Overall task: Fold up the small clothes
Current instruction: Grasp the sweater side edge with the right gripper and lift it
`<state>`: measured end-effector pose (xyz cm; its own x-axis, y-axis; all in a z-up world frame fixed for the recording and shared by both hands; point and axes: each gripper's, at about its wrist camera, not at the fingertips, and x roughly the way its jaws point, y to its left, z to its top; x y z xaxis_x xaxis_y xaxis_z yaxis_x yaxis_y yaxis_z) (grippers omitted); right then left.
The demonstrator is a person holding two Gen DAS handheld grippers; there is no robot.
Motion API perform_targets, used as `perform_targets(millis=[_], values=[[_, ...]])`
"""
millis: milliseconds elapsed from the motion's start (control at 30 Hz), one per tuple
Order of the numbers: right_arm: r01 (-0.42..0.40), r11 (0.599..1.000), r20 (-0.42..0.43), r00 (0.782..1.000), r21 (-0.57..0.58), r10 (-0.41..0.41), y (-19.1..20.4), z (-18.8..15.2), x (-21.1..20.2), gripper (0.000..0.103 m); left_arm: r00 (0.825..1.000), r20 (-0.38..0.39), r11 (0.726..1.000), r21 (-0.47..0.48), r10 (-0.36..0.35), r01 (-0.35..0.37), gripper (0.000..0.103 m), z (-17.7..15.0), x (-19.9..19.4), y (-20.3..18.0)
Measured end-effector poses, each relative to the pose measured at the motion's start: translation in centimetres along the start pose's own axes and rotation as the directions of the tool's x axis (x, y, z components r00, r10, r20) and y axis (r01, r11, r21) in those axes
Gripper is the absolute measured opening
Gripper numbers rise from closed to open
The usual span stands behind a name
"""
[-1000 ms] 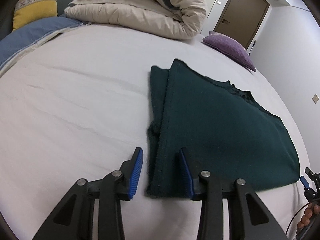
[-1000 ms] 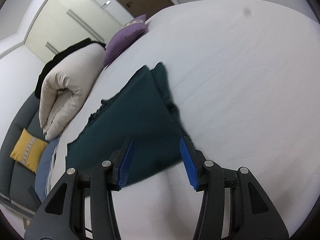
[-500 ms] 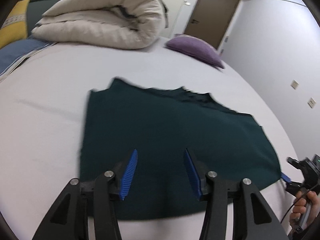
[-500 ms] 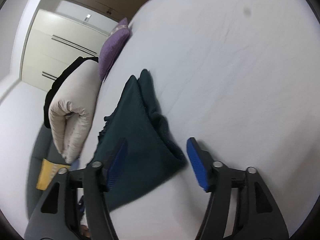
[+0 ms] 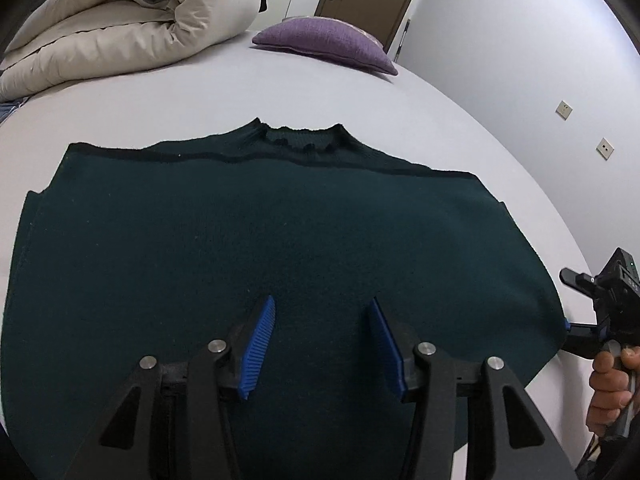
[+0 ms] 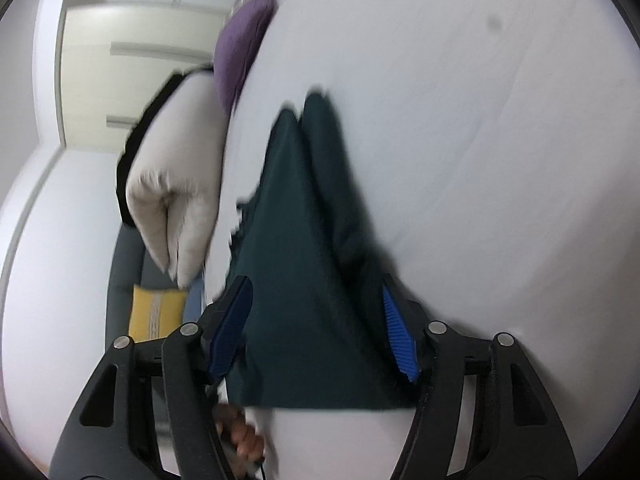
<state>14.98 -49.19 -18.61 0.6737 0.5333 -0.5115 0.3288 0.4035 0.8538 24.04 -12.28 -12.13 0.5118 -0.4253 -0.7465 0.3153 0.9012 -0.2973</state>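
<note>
A dark green sweater (image 5: 260,240) lies flat and folded on the white bed (image 5: 160,104), neckline at the far side. My left gripper (image 5: 323,308) hovers open over the middle of its near edge, nothing between the blue pads. At the sweater's right edge is my right gripper (image 5: 568,300), held by a hand (image 5: 608,392). In the right wrist view the sweater (image 6: 304,240) runs away lengthwise. Its near end sits between the jaws of the right gripper (image 6: 316,292), which are closing. The pads (image 6: 400,340) stand wide apart around the cloth.
A rolled beige duvet (image 5: 120,32) and a purple pillow (image 5: 324,40) lie at the far end of the bed. A yellow cushion (image 6: 158,312) sits on a grey sofa beyond. A wall with sockets (image 5: 564,110) runs along the bed's right side.
My left gripper slid from the sweater's left edge to the middle of its near edge and opened wider. The right gripper rolled and sank until the sweater's end lay between its jaws.
</note>
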Motion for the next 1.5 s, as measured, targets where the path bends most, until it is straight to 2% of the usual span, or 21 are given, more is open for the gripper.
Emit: perform_targets(millis=[67, 133, 233, 367, 467, 733, 900, 1067, 1200, 1300, 1433, 1500], values=[[0.007, 1.0, -0.024, 1.0, -0.018, -0.008, 0.4, -0.4, 0.5, 0.059, 1.0, 0.0, 1.0, 0.024, -0.002, 0.002, 0.052, -0.4, 0.1, 0.1], [-0.012, 1.0, -0.015, 1.0, 0.018, 0.012, 0.4, -0.3, 0.8, 0.058, 1.0, -0.004, 1.0, 0.02, -0.017, 0.017, 0.052, -0.5, 0.2, 0.4], [-0.039, 0.996, -0.006, 0.999, 0.084, 0.04, 0.1, -0.4, 1.4, 0.053, 0.999, -0.005, 0.998, -0.026, -0.054, 0.054, 0.051, -0.5, 0.4, 1.1], [-0.03, 0.996, -0.027, 0.999, 0.08, 0.032, 0.8, -1.5, 2.9, 0.044, 0.998, 0.007, 0.997, -0.032, -0.065, 0.065, 0.051, -0.8, 0.3, 1.4], [-0.009, 0.997, -0.007, 1.0, 0.082, 0.01, 0.9, -1.8, 4.0, 0.035, 0.997, 0.008, 0.997, -0.039, -0.071, 0.072, 0.051, -0.8, 0.3, 1.6], [-0.044, 0.992, 0.081, 0.996, 0.122, 0.034, 0.9, -1.6, 5.2, 0.028, 0.996, 0.024, 0.994, -0.067, -0.09, 0.092, 0.048, -1.0, 0.4, 2.1], [-0.03, 0.991, 0.111, 0.994, 0.13, 0.016, 0.6, -1.5, 6.2, 0.012, 0.995, 0.03, 0.991, -0.081, -0.1, 0.102, 0.045, -1.1, 0.3, 2.5], [-0.022, 0.994, 0.119, 0.993, 0.11, 0.009, 1.0, -1.5, 6.6, 0.012, 0.997, 0.025, 0.995, -0.069, -0.074, 0.076, 0.044, -0.8, -0.1, 2.0], [-0.026, 0.994, 0.119, 0.993, 0.108, 0.013, 1.0, -1.5, 6.6, 0.012, 0.997, 0.035, 0.99, -0.12, -0.07, 0.074, 0.049, 0.1, -1.8, 2.1], [-0.014, 0.996, 0.114, 0.993, 0.083, 0.005, 0.8, -1.5, 6.1, 0.012, 0.999, 0.037, 0.996, -0.083, -0.018, 0.021, 0.051, 0.5, -1.9, 2.2], [0.009, 0.997, 0.117, 0.993, 0.07, -0.017, 1.1, -1.5, 6.2, 0.012, 0.999, 0.009, 0.993, -0.113, -0.034, 0.035, 0.041, 0.0, -0.5, 3.9], [0.021, 0.998, 0.123, 0.992, 0.066, -0.03, 1.3, -1.4, 6.3, 0.011, 0.999, 0.017, 0.993, -0.11, -0.045, 0.047, 0.04, -0.2, -0.4, 4.1]])
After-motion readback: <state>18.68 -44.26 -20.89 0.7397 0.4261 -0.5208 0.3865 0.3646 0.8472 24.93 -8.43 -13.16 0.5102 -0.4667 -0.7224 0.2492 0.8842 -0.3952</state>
